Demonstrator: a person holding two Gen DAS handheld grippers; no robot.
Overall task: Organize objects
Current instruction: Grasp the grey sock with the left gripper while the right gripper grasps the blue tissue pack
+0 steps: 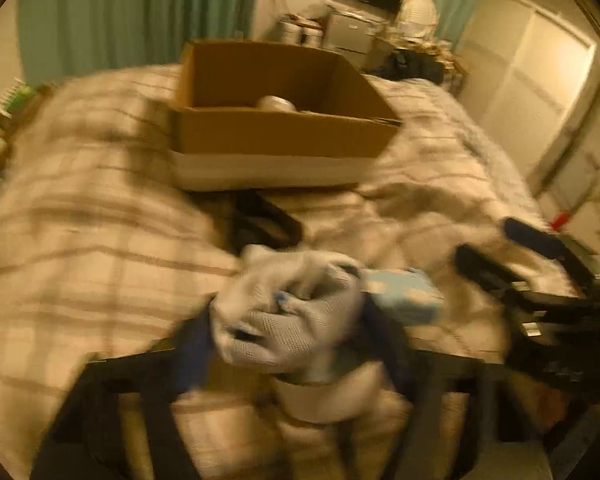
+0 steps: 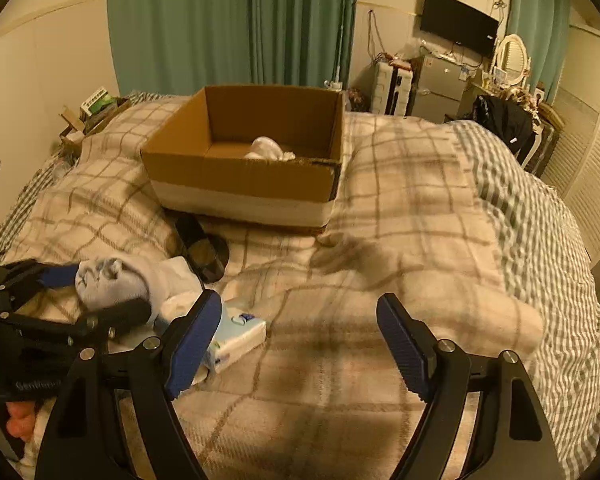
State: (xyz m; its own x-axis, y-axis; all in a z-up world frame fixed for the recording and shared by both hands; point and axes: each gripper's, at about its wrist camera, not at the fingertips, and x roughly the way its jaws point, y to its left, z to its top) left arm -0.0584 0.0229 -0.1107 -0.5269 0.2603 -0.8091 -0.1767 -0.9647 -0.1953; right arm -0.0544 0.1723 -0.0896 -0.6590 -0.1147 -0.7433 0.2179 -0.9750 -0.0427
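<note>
a bedroom with green curtains; a bed [image 2: 400, 208] under a plaid blanket is the work surface. on it sits an open cardboard box [image 2: 244, 176] with one white bundle [image 2: 270, 150] already inside, so the sorting looks begun but far from finished. the left gripper [image 2: 100, 292] is pinched on a rolled grey sock [image 2: 108, 280], held low over the blanket in front of the box; the left wrist view is blurred. the right gripper [image 2: 300, 340] hangs over bare blanket with its jaws spread wide and nothing between them. left to put away: the sock in hand, a tissue pack [image 2: 236, 336] just beside it, a white cloth [image 2: 180, 280] touching the sock, and a dark object [image 2: 204, 250] near the box front.
</note>
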